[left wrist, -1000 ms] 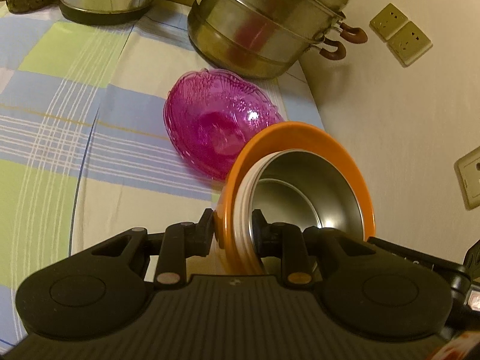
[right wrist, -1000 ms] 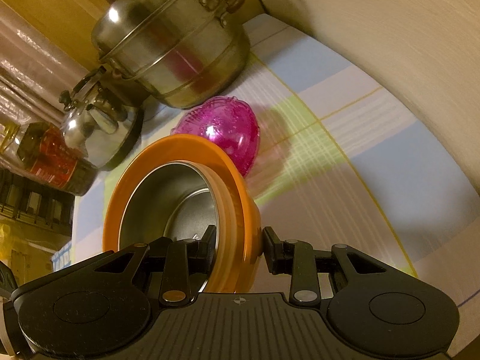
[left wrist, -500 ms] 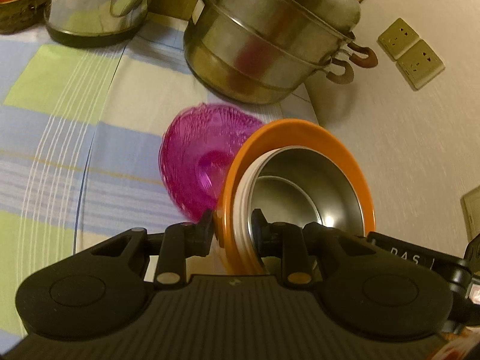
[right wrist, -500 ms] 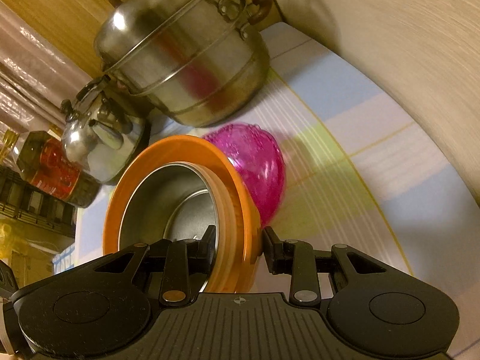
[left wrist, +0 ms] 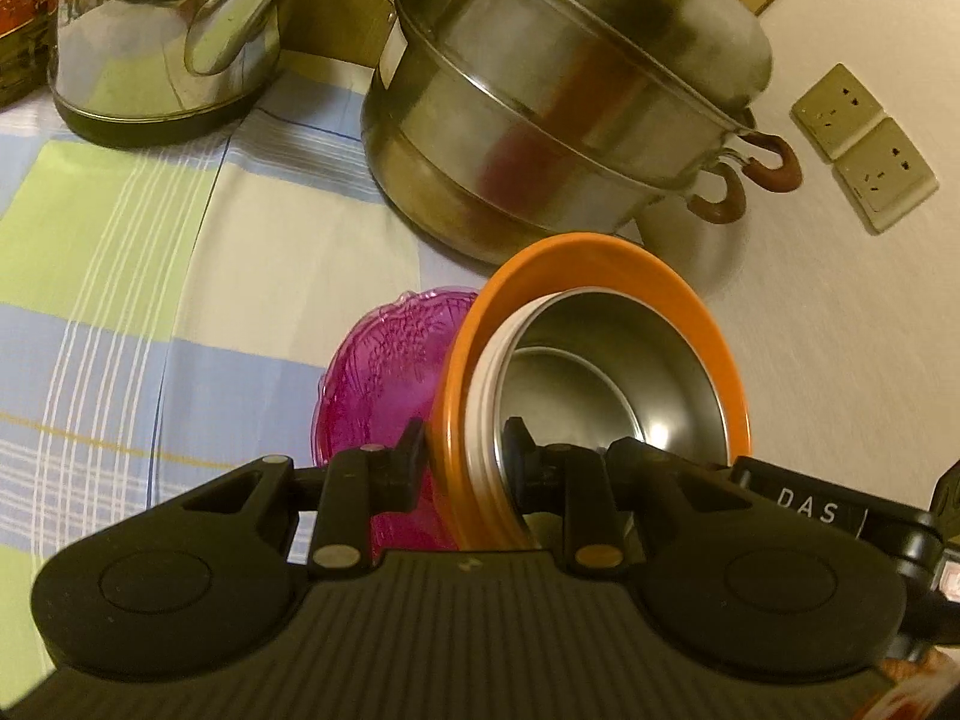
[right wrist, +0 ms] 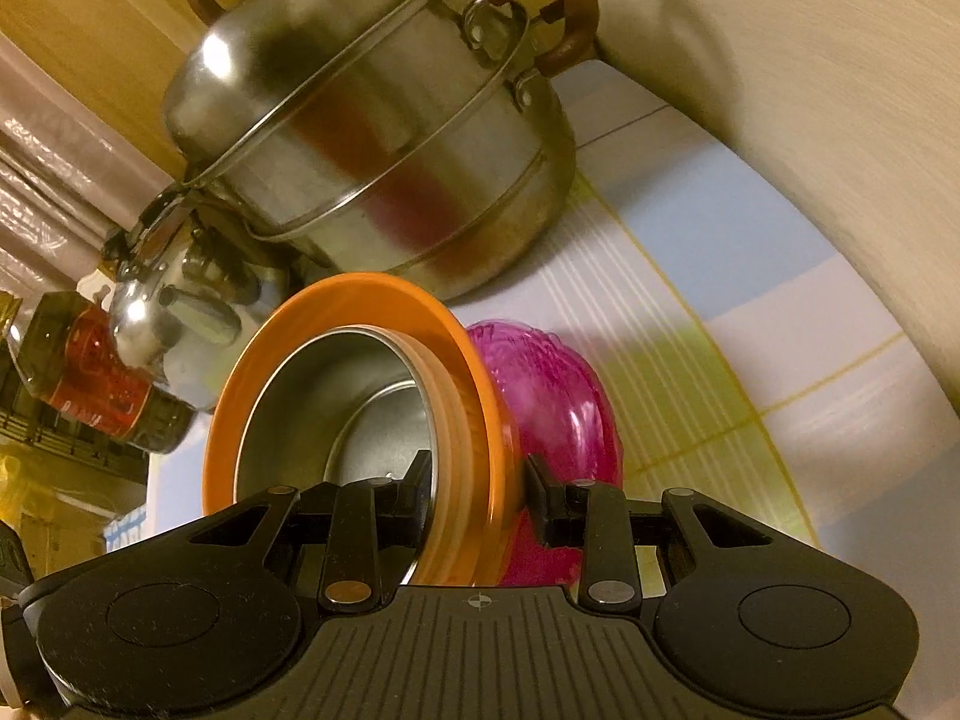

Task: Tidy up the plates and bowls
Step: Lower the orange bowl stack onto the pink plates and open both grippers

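An orange bowl (left wrist: 588, 252) with a steel lining is held between both grippers. My left gripper (left wrist: 465, 450) is shut on its near rim. My right gripper (right wrist: 480, 480) is shut on the opposite rim of the orange bowl (right wrist: 360, 294). A pink glass bowl (left wrist: 384, 360) sits on the tablecloth right below and behind the orange one, partly hidden by it. In the right wrist view the pink bowl (right wrist: 564, 408) shows just past the orange rim.
A large steel steamer pot (left wrist: 564, 96) stands close behind the bowls, by the wall. A steel kettle (left wrist: 168, 42) and a dark bottle (right wrist: 78, 378) stand to its left. Wall sockets (left wrist: 864, 144) are at the right. The checked tablecloth (left wrist: 120, 276) spreads to the left.
Both grippers have carried the orange bowl forward, toward the steamer pot. The pink bowl is now largely covered by the orange bowl, and the pot looms larger.
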`<action>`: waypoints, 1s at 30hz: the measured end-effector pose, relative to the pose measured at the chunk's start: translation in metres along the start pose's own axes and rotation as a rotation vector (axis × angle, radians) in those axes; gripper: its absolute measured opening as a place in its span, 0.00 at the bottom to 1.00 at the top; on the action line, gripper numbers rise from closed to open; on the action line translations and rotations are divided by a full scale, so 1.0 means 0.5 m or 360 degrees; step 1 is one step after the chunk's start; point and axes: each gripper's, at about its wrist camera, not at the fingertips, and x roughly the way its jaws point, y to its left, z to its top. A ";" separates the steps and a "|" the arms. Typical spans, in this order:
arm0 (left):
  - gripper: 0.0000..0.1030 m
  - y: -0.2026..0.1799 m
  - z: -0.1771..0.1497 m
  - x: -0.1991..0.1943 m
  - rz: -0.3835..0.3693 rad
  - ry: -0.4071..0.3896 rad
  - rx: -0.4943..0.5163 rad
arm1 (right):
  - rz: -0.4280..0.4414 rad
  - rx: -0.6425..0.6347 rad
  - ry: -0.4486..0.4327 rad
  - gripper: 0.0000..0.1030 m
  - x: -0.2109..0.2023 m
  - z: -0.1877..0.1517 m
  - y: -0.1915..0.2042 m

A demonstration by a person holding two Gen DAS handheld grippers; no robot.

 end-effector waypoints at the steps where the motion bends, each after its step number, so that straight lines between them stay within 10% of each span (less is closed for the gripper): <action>1: 0.23 0.002 0.002 0.006 0.0002 0.0003 -0.0002 | -0.0002 -0.0001 0.0005 0.31 0.007 0.004 0.000; 30: 0.23 0.052 0.001 0.126 0.0080 0.0070 -0.0024 | -0.0005 0.0059 0.0102 0.31 0.133 0.008 -0.064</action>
